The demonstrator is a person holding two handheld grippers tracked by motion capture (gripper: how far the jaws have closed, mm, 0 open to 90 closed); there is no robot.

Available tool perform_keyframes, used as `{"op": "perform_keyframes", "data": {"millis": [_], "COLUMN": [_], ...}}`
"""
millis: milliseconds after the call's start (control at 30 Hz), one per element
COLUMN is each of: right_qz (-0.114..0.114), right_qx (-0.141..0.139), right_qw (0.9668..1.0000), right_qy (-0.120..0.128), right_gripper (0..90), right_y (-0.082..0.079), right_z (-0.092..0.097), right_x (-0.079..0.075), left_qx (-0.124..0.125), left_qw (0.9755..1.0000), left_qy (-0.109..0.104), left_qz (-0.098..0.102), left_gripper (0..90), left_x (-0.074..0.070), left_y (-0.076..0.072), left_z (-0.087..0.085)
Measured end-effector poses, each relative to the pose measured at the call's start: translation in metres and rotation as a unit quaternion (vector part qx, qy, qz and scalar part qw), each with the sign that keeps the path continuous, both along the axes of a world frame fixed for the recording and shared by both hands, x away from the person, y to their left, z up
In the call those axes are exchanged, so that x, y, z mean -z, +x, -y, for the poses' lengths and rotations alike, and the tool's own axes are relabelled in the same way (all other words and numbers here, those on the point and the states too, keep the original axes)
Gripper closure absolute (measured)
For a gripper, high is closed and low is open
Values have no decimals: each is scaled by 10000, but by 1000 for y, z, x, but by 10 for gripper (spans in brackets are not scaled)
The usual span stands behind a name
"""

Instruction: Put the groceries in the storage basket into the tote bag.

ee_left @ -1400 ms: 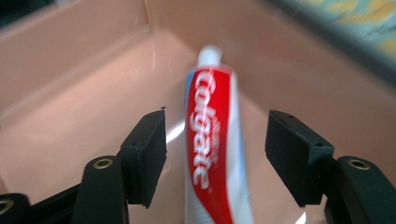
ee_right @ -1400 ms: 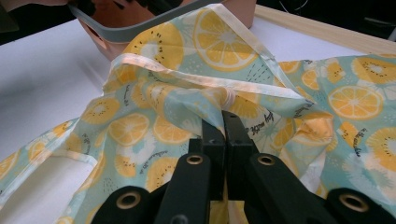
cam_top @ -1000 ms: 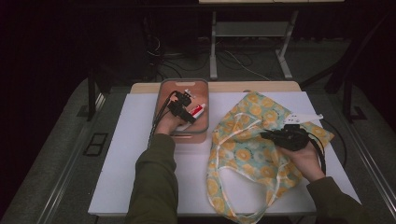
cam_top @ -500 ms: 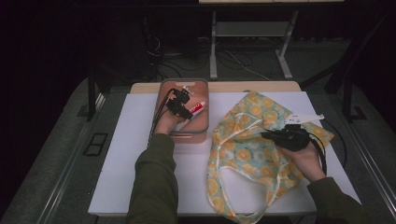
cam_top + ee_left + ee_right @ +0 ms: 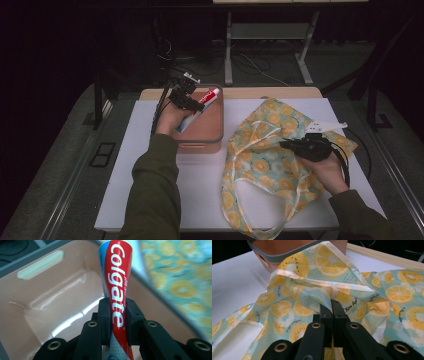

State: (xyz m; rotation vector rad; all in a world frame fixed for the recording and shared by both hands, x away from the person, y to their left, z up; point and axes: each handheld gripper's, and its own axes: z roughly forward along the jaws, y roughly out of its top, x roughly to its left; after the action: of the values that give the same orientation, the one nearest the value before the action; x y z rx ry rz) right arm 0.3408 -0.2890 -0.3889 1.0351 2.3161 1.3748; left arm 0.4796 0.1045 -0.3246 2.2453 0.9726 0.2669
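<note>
A red and white Colgate toothpaste tube [image 5: 209, 95] [image 5: 117, 290] hangs tilted above the pink bin [image 5: 200, 145] [image 5: 37, 267]. My left gripper [image 5: 194, 102] [image 5: 117, 303] is shut on the tube's middle; its jaws closed onto it within the last second. A fabric bag [image 5: 270, 165] [image 5: 287, 307] printed with citrus slices lies crumpled to the right of the bin. Over the bag's right part, my right gripper [image 5: 289, 145] [image 5: 331, 302] is shut on a fold of cloth near the bag's mouth.
The bag's pale handles [image 5: 260, 220] loop toward the table's front edge. A white tag [image 5: 325, 125] lies behind the right gripper. The white table top [image 5: 150, 200] has a wooden strip [image 5: 260, 92] along the back. Cables trail off both sides.
My left gripper has risen out of the bin with the toothpaste tube in its jaws. The right gripper and the bag have stayed where they were.
</note>
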Motion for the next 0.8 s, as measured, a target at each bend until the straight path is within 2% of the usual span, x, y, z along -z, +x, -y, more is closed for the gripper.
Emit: {"op": "perform_keyframes", "data": {"millis": [133, 233, 367, 500, 633, 767, 800], "right_qz": [-7, -7, -22, -18, -39, -37, -33], "right_qx": [-2, 4, 25, 37, 59, 54, 46], "right_qw": [10000, 10000, 9999, 9999, 9999, 9999, 9999], "right_qy": [-39, -71, -94, -112, -93, -101, -104], "right_gripper": [888, 889, 889, 889, 888, 888, 888], "right_y": [1, 2, 3, 4, 5, 4, 4], "right_z": [-2, -2, -2, -2, -2, -3, -3], "right_x": [1, 2, 3, 4, 4, 4, 4], "left_qx": [249, 442, 809, 1109, 1393, 1626, 1738], "left_qw": [9994, 9986, 9962, 9929, 9886, 9850, 9833], "left_qy": [-245, -276, -307, -389, -538, -568, -532], "left_qz": [-5, 8, 78, 166, 208, 114, 64], "left_gripper": [767, 767, 767, 766, 767, 767, 767], "left_x": [-9, -14, -15, -8, 5, 21, 27], "left_y": [-22, -41, -71, -95, -119, -134, -136], "left_z": [0, 4, 14, 25, 40, 60, 67]}}
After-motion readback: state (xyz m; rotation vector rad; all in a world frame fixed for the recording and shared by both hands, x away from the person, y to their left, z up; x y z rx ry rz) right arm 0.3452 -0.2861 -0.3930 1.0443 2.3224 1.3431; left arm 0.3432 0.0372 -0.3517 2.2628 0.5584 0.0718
